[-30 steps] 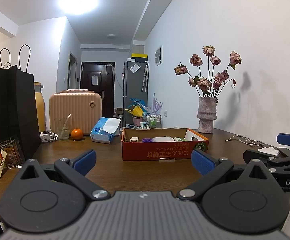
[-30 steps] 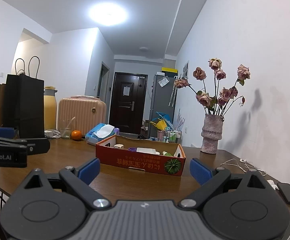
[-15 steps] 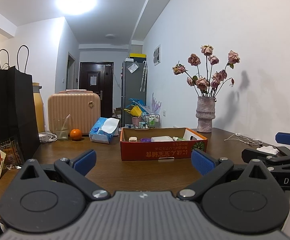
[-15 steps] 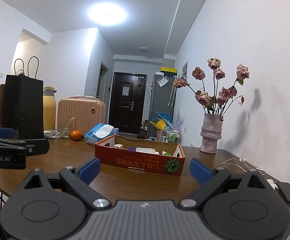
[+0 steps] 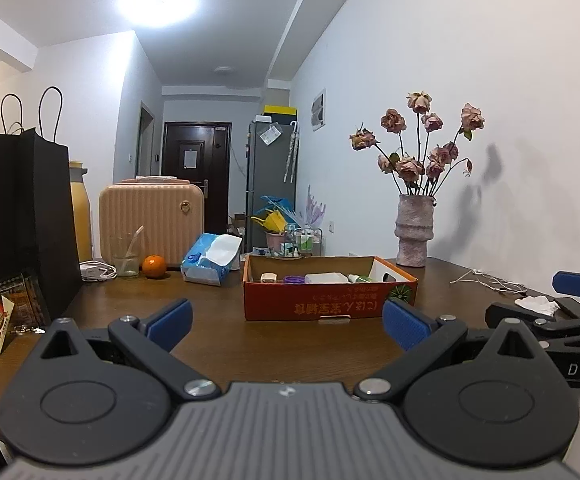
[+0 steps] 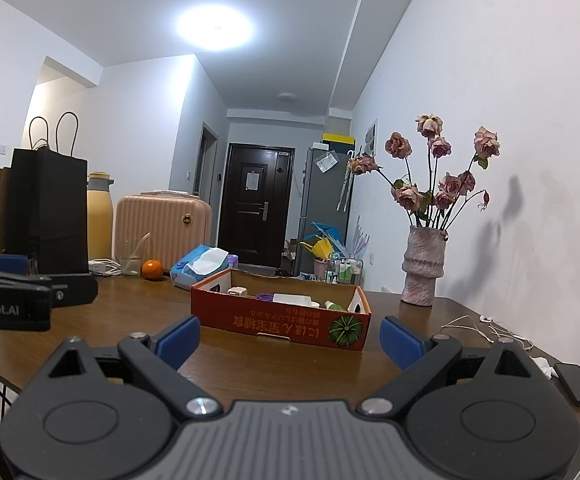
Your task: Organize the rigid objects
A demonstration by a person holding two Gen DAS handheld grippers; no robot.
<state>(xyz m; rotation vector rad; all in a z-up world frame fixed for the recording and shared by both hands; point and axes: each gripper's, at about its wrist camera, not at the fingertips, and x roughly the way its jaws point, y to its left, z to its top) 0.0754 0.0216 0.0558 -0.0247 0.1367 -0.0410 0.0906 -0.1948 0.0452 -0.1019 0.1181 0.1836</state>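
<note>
We see the red cardboard box (image 5: 322,300) mid-desk, with both pairs of fingers spread and empty.

We find small items inside the box: a white block (image 5: 327,278), a purple ring (image 5: 294,279) and a green-capped bottle (image 5: 360,278). Our left gripper (image 5: 286,320) and right gripper (image 6: 290,338) hover over the near edge of the brown desk (image 5: 218,332). Toward the far edge we see a tissue pack (image 5: 210,258), an orange (image 5: 154,266) and a vase of dried roses (image 5: 414,230).

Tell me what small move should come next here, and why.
Probably ease the right claw forward toward the red cardboard box. Both claws are open and empty, short of the box, and the small items sit inside it on the table. The left claw could follow.
</note>
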